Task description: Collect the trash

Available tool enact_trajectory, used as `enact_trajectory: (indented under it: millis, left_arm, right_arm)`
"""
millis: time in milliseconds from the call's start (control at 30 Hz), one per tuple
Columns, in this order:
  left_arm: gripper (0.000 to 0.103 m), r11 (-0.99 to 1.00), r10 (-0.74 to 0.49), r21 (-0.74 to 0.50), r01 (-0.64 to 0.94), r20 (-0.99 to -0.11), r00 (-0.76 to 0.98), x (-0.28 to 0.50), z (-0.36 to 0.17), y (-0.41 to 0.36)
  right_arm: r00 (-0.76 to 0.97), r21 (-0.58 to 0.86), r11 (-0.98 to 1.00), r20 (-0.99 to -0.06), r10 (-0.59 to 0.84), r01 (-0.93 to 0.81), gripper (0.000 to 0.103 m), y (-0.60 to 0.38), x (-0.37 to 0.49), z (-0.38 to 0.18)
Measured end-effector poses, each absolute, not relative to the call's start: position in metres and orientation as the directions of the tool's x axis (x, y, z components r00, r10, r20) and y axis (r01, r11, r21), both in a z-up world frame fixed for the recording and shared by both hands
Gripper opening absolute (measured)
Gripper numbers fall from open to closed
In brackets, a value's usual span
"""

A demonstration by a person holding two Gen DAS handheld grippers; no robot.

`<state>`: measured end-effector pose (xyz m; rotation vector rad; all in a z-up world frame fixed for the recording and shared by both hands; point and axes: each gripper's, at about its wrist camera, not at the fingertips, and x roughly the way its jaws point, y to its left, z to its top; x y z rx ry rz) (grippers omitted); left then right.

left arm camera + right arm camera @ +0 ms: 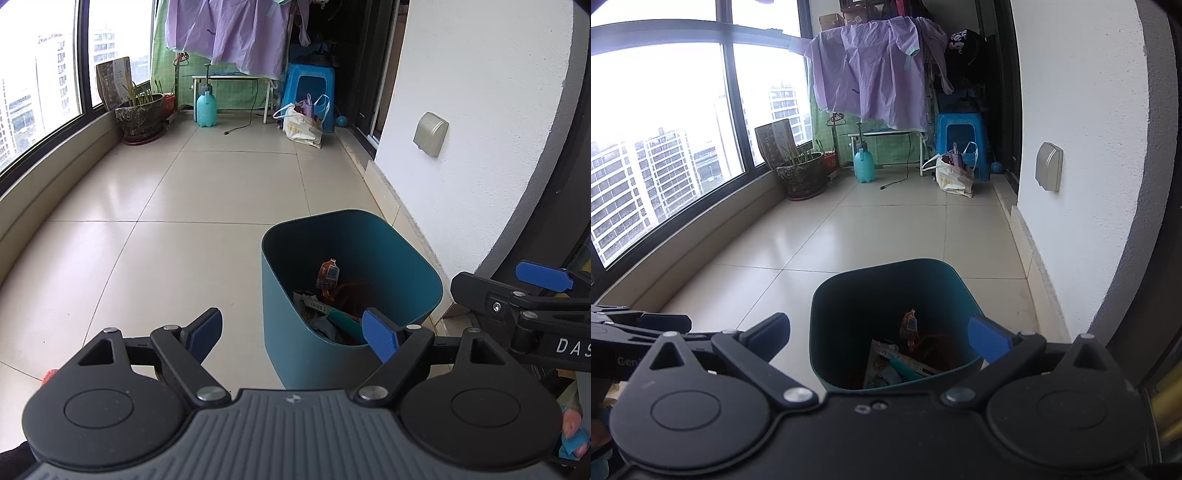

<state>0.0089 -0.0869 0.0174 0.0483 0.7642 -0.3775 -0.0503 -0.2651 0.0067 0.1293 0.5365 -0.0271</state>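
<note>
right wrist: bin (849, 325) contents (908, 354) half hidden

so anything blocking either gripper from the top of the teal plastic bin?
Nothing visible. The teal plastic bin has no lid, wrappers lie low inside, and the left gripper and right gripper are both open and empty above its near rim.

Your bin (314, 332) stands on the floor (184, 221) at twelve o'clock, close ahead, near the wall (480, 147) at two o'clock. Wrappers (327, 275) lie inside it. Far ahead, a plant pot (139, 116) sits at ten o'clock by the window (37, 92), a spray bottle (205, 107) at eleven, and a bag (301, 125) before a stool (308, 85) at twelve.
</note>
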Motion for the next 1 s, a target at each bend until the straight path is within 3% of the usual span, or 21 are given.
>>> enact_trajectory:
  millis: [1000]
  left_arm:
    - [0.083, 0.933, -0.318, -0.069, 0.352, -0.616, 0.721, -0.008, 0.028, -0.089]
  right_arm:
    - [0.856, 0.095, 0.994, -0.517, -0.004, 0.062, 0.103, -0.262, -0.051, 0.008]
